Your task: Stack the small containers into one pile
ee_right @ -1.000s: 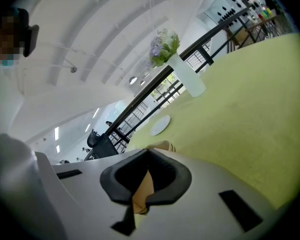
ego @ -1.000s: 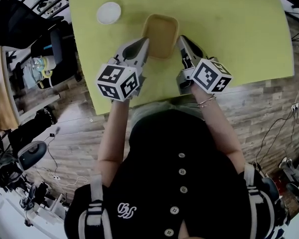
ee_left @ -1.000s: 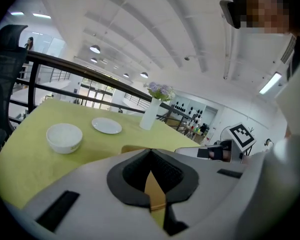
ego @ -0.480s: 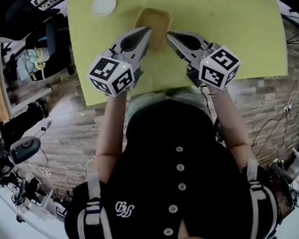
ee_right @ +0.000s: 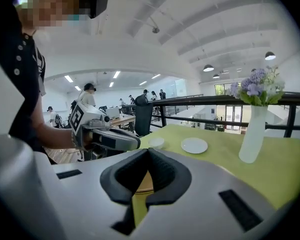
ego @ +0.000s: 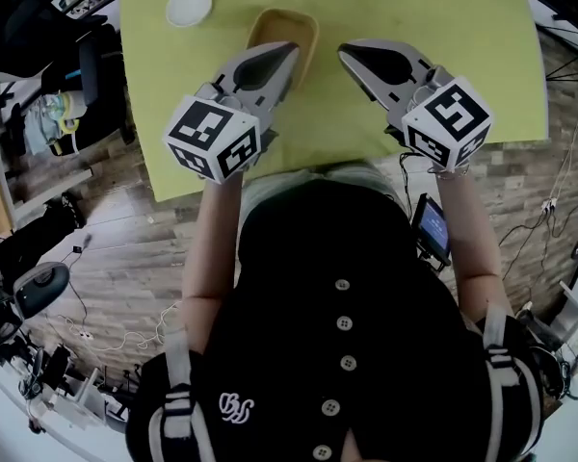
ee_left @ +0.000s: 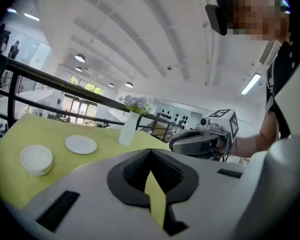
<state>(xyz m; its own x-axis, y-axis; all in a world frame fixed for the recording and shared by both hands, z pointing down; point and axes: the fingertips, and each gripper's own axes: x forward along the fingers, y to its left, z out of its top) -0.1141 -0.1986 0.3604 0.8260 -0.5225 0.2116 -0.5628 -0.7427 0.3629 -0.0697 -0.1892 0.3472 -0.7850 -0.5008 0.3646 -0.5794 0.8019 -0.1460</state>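
A tan rectangular container (ego: 287,29) sits on the yellow-green table (ego: 433,27), with a small white bowl (ego: 189,6) to its far left. My left gripper (ego: 289,52) hovers over the container's near left rim, shut and holding nothing. My right gripper (ego: 347,54) hangs to the container's right, also shut and holding nothing. In the left gripper view the white bowl (ee_left: 36,159) and a white plate (ee_left: 81,144) lie ahead of the shut left gripper (ee_left: 151,153). In the right gripper view a strip of the tan container (ee_right: 144,183) shows behind the shut right gripper (ee_right: 148,152).
A white vase (ee_right: 252,134) with purple flowers stands on the table beyond the plate (ee_right: 194,145). The table's near edge (ego: 299,166) runs just in front of the person's body. Wooden floor, cables and a railing surround the table.
Both grippers have lifted up and off the tan container's sides. The right gripper has rolled, so another face of its marker cube shows. Both stay shut.
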